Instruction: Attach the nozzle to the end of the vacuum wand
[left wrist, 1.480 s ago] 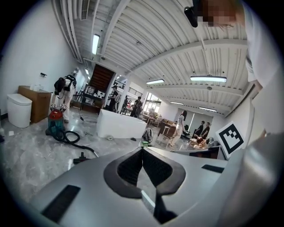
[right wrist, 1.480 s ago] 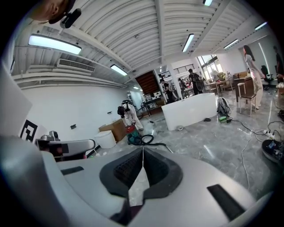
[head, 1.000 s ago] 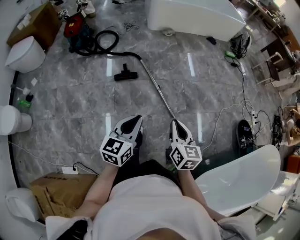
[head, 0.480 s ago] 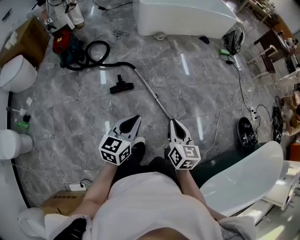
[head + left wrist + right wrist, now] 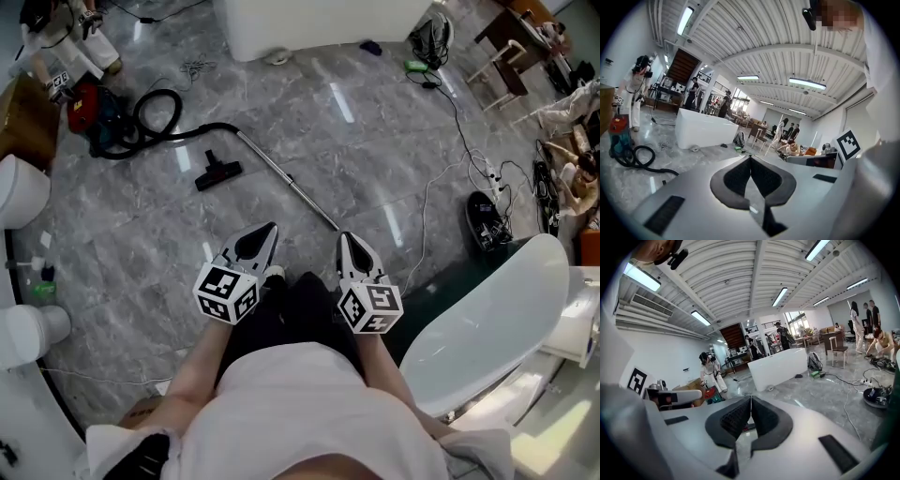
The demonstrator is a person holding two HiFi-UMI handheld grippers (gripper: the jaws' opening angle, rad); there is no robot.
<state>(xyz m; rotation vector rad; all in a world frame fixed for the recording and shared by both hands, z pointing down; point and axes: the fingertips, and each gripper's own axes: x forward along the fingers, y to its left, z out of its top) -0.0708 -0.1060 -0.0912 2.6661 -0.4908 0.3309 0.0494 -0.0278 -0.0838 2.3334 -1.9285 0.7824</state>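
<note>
While both hands hang low over the grey marble floor (image 5: 394, 159), neither claw carries anything.

Left gripper (image 5: 269, 228): jaws pressed together, pads meeting along one seam, nothing between them. Marker cube sits at its rear.

Right gripper (image 5: 344, 237): same state, jaws closed tight and empty. The two grippers sit side by side, apart, tips pointing to 12 o'clock in the head view.

Clock bearings below are taken from the grippers in the head view.

- Vacuum wand (image 5: 286, 178): a thin metal tube lying flat on the floor, running from just ahead of the right gripper's tip out toward 11 o'clock. Its near end seems to stop just short of that tip; from above I cannot tell whether they touch.
- Nozzle (image 5: 217, 172): black floor head, at 11 o'clock, lying on the floor by itself. It is near the wand's far half, on the 9 o'clock side, not joined to it.
- Hose (image 5: 155, 120): black, looped, at 10 to 11 o'clock, joining the wand's far end.
- Vacuum body (image 5: 89, 103): red and dark, beyond the hose loop.
- White bathtub (image 5: 309, 23): at 12 o'clock, far edge of view.
- Second white tub (image 5: 487, 328): at 4 o'clock, close by.
- Toilet (image 5: 17, 187): at 9 o'clock.
</note>
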